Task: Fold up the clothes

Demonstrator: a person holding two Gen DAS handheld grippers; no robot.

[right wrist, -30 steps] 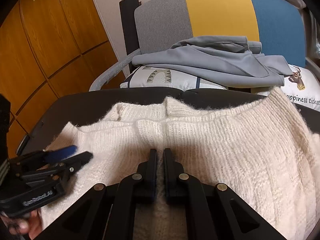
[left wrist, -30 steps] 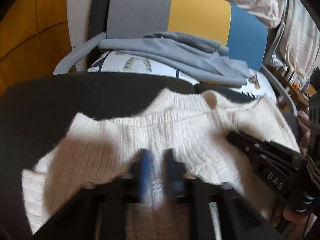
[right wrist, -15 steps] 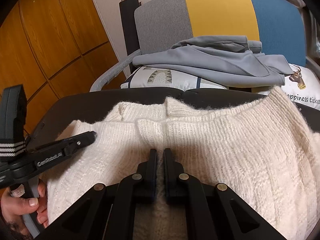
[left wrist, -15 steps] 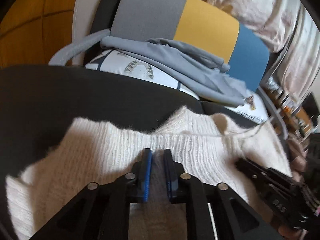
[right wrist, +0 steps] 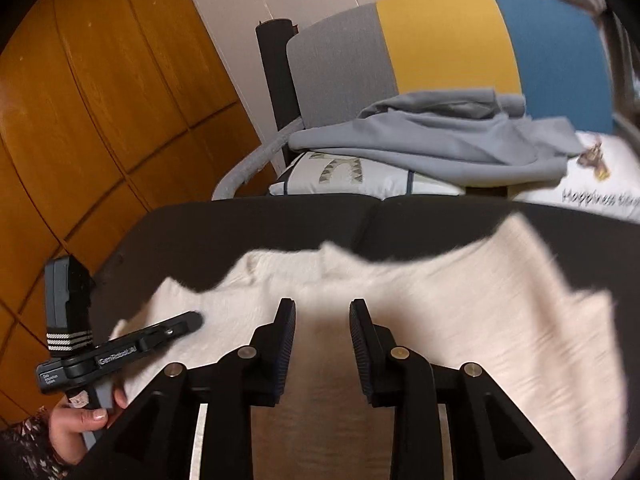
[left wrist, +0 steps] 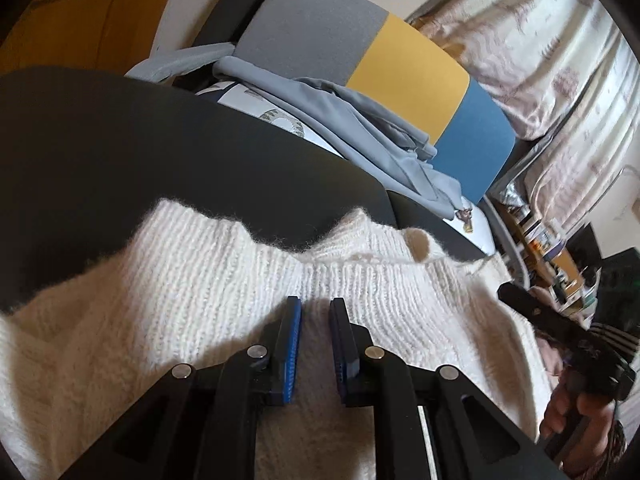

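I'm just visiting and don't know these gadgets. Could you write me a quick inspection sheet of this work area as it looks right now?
Surface: dark table, mostly covered by knitwear.
Job's things: cream knit sweater spread flat, neckline toward the chair.
Clutter: grey garment heaped on a printed cushion on the chair.
Grippers: left tongs over the sweater with a narrow gap showing between the pads; right tongs open above the sweater, gripping nothing.
Cables: nothing seen.
Surroundings: grey, yellow and blue chair, wooden panelling, pale curtain.
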